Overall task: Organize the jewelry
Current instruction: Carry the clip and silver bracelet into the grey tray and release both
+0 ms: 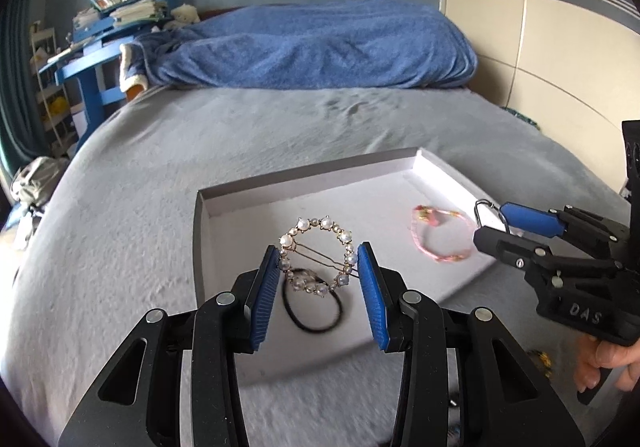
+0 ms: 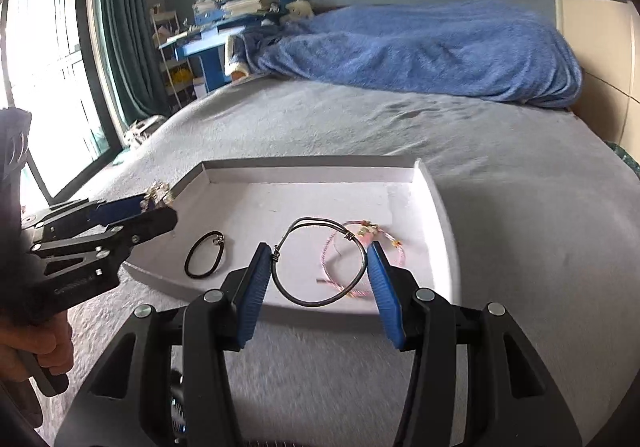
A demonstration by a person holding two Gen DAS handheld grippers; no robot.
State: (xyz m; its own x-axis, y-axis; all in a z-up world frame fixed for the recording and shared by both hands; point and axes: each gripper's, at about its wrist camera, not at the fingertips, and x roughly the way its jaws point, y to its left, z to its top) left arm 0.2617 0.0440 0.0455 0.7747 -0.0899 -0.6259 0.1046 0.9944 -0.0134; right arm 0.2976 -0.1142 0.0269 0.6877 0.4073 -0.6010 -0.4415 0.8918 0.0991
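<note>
My left gripper (image 1: 319,267) is shut on a round pearl hair clip (image 1: 317,255) and holds it above the white tray (image 1: 304,183), over a black hair tie (image 1: 314,307). My right gripper (image 2: 320,259) is shut on a dark wire bangle (image 2: 320,265) and holds it over the tray's near edge (image 2: 340,309), above a pink bracelet (image 2: 384,247). The pink bracelet (image 1: 440,235) and black hair tie (image 2: 204,255) lie inside the tray. Each gripper shows in the other's view: the right one (image 1: 490,223) at the tray's right side, the left one (image 2: 156,203) at its left corner.
The tray sits on a grey bedspread (image 1: 120,227). A rumpled blue blanket (image 1: 312,43) lies at the bed's far end. A blue desk with books (image 2: 236,3) and a window with green curtains (image 2: 60,67) stand beyond. A small yellow item (image 1: 542,361) lies on the bed by the right hand.
</note>
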